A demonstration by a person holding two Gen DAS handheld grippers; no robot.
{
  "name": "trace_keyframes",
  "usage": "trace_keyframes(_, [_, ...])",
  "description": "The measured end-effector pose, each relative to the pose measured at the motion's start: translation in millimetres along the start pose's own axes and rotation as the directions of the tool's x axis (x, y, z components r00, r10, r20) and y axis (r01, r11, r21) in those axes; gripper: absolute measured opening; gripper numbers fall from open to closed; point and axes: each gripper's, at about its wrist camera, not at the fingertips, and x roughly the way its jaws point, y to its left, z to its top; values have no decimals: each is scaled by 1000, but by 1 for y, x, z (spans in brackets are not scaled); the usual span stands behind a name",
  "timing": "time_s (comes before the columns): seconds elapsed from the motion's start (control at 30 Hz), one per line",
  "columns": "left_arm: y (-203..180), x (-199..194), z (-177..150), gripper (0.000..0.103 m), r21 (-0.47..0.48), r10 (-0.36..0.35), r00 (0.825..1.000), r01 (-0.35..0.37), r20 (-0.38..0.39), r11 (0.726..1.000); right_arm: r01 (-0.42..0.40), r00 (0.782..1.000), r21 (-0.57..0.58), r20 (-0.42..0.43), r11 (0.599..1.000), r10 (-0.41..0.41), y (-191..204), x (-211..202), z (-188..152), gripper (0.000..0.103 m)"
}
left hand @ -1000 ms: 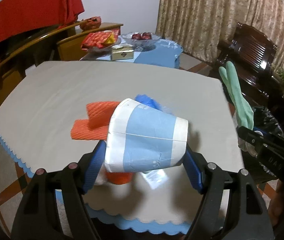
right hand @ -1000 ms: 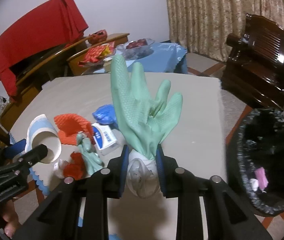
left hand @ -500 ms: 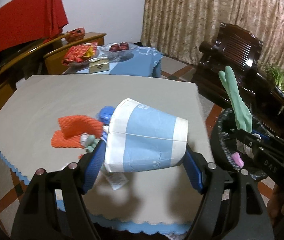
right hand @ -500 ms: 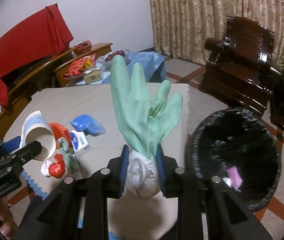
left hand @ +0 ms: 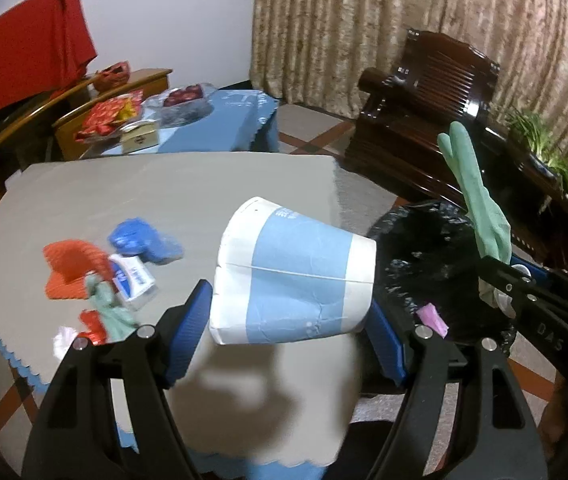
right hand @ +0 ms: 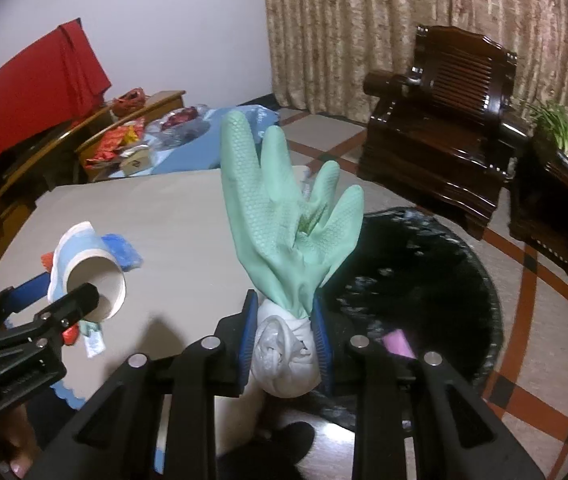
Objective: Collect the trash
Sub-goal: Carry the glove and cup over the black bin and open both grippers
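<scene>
My left gripper (left hand: pixel 288 316) is shut on a blue and white paper cup (left hand: pixel 292 276), held on its side above the table's near right corner. It shows in the right wrist view (right hand: pixel 83 272) too. My right gripper (right hand: pixel 284 328) is shut on a green rubber glove (right hand: pixel 288 216) and a white crumpled wad (right hand: pixel 284 356), held upright at the near rim of the black-lined trash bin (right hand: pixel 424 280). The glove also shows in the left wrist view (left hand: pixel 476 200) above the bin (left hand: pixel 428 256). More trash lies on the table: an orange net sleeve (left hand: pixel 71 264), a blue wrapper (left hand: pixel 139 240), a small packet (left hand: pixel 131 280).
The grey-topped table (left hand: pixel 143 188) has a blue scalloped edge. A dark wooden armchair (right hand: pixel 448 120) stands behind the bin. A side table with bowls and snacks (left hand: pixel 155 116) is at the back. A plant (right hand: pixel 564 136) is at the right. A pink scrap (right hand: pixel 396 340) lies in the bin.
Both grippers have swung right with their loads. The bin has come into view; the glove is now at its rim and the cup is near the table's right corner.
</scene>
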Motion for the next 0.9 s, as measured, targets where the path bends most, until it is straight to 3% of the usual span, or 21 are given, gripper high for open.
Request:
trace_keyframes(0.6, [-126,91,0,72,93,-109,990,118,-88,989,63,993,83,-106,995,-54,-124,74,-15,27])
trace_keyframes(0.9, [-143,138,-6,73,143,-121,979,145,-165,979,78,984,131,-168,988,-56,-153,106,-34,37])
